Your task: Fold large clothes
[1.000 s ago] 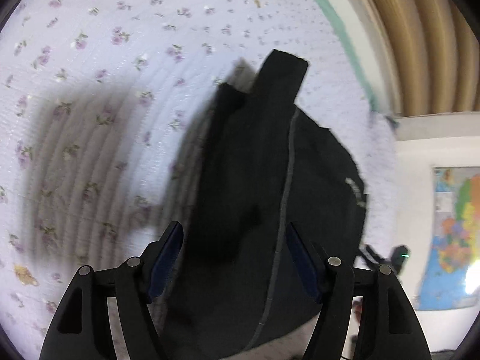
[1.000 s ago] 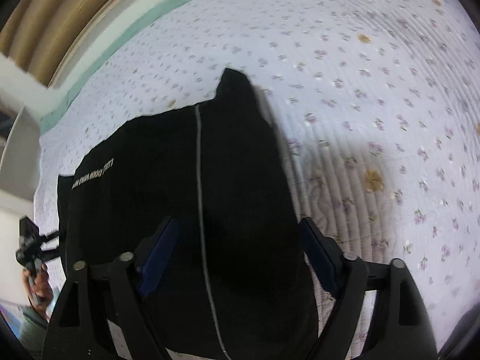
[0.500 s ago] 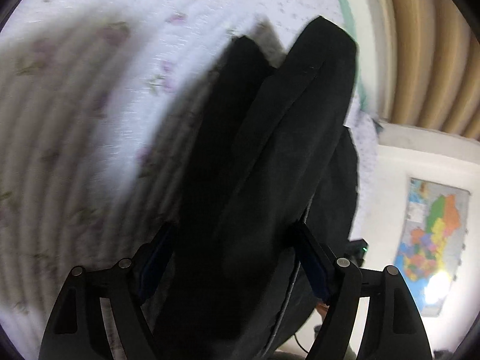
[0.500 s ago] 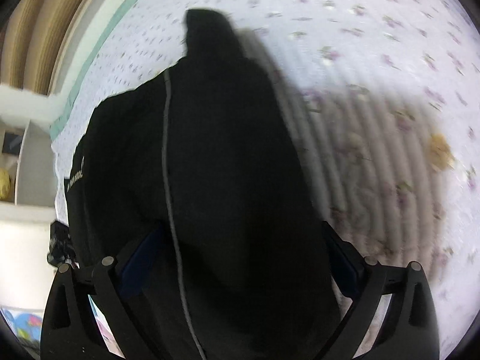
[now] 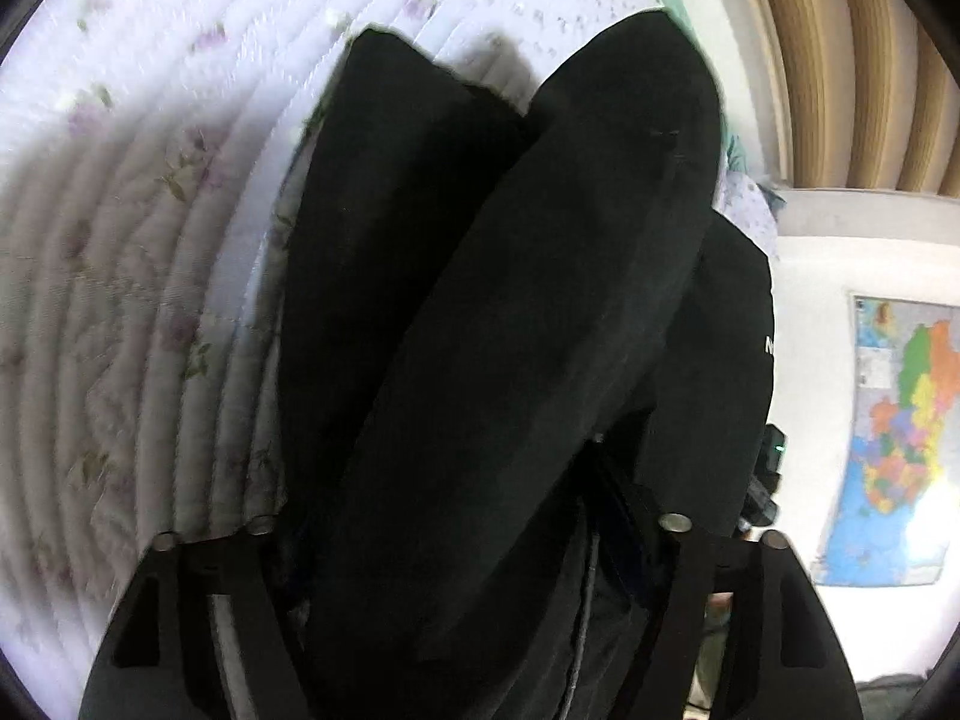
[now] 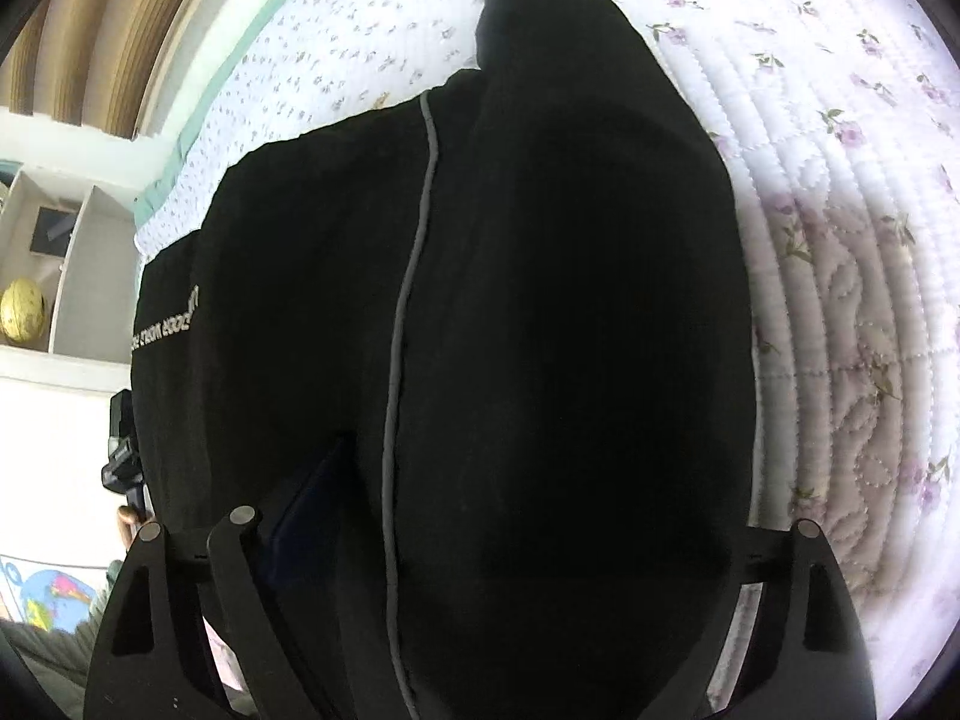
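Observation:
A large black garment (image 5: 516, 312) with a thin grey seam line (image 6: 414, 252) and small white lettering (image 6: 162, 327) lies on a white quilt with purple flowers (image 5: 138, 228). In the left wrist view its two sleeve-like ends point away from me. My left gripper (image 5: 438, 516) stands open right over the cloth, which fills the gap between the jaws and hides the pads. My right gripper (image 6: 510, 510) is open too, with the garment bulging between its jaws; only the left blue pad (image 6: 312, 498) shows.
The quilt (image 6: 840, 240) spreads to the far side and has a green border (image 6: 198, 120). Beyond it are tan curtains (image 5: 852, 60), a white wall with a colourful map (image 5: 900, 438) and white shelves holding a yellow ball (image 6: 23, 318).
Both grippers have moved down and forward onto the garment. The cloth now fills each view and sits between the open jaws.

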